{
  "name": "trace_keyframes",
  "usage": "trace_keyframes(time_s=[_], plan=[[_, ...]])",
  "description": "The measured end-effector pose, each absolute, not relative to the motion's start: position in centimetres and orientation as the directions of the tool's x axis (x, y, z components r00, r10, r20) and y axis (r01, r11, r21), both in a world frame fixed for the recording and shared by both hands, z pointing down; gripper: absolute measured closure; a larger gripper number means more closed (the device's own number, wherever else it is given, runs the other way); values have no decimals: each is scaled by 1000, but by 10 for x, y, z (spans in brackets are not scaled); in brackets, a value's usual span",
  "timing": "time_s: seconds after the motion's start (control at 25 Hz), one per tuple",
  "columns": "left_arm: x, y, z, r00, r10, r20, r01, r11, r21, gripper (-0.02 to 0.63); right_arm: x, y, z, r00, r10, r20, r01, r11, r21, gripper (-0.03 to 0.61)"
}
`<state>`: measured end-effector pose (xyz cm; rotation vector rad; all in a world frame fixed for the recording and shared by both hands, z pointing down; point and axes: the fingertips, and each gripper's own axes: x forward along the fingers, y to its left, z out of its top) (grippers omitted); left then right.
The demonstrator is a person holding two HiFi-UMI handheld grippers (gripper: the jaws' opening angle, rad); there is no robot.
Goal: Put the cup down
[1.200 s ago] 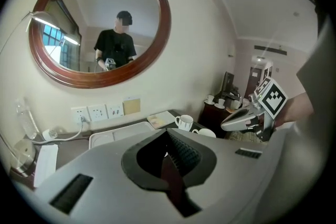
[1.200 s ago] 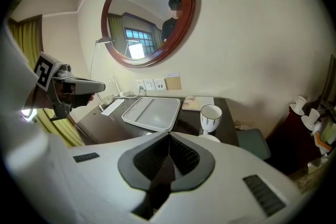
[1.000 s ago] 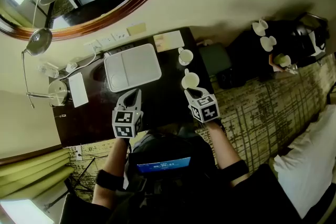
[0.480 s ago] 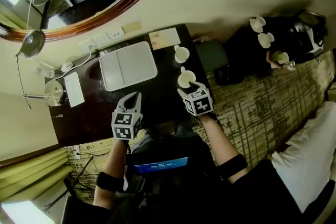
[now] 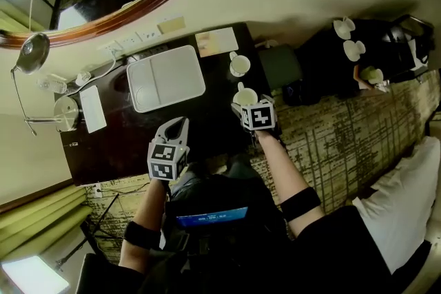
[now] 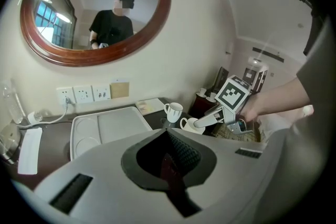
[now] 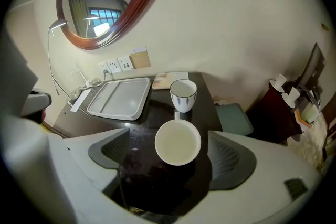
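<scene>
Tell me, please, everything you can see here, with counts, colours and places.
desk: one, dark, against the wall
tray: one, white, on the desk near the wall
plain cup: one, white, upright at the desk's right side
patterned cup: one, white with blue marks, just behind the plain cup
notepad: one, cream, beside the tray by the wall
wall sockets: three, white, above the desk
mirror: one, brown frame, on the wall
spare cups: two, white, on the dark stand at right
left gripper: shut, empty
right gripper: jaws just opened, either side of the plain cup, pads clear of it
</scene>
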<state>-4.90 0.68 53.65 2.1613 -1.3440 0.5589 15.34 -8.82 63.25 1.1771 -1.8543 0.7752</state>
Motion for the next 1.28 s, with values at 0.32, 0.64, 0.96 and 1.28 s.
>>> trace_keyframes(time_s=[0.32, 0.64, 0.96, 1.28], plan=[[-49, 0, 546, 410, -666, 623, -908, -359, 214, 611, 148, -111, 664, -221, -414, 883, -932, 357, -65, 81], [-65, -1, 548, 385, -673, 631, -920, -333, 207, 611, 149, -116, 692, -215, -370, 904, -926, 371, -68, 134], [-77, 3, 551, 376, -675, 635, -924, -319, 209, 611, 144, -101, 698, -208, -316, 926, -951, 287, -116, 160], [-96, 14, 553, 366, -690, 624, -930, -303, 210, 611, 112, -109, 671, -236, -381, 894, -939, 325, -110, 160]])
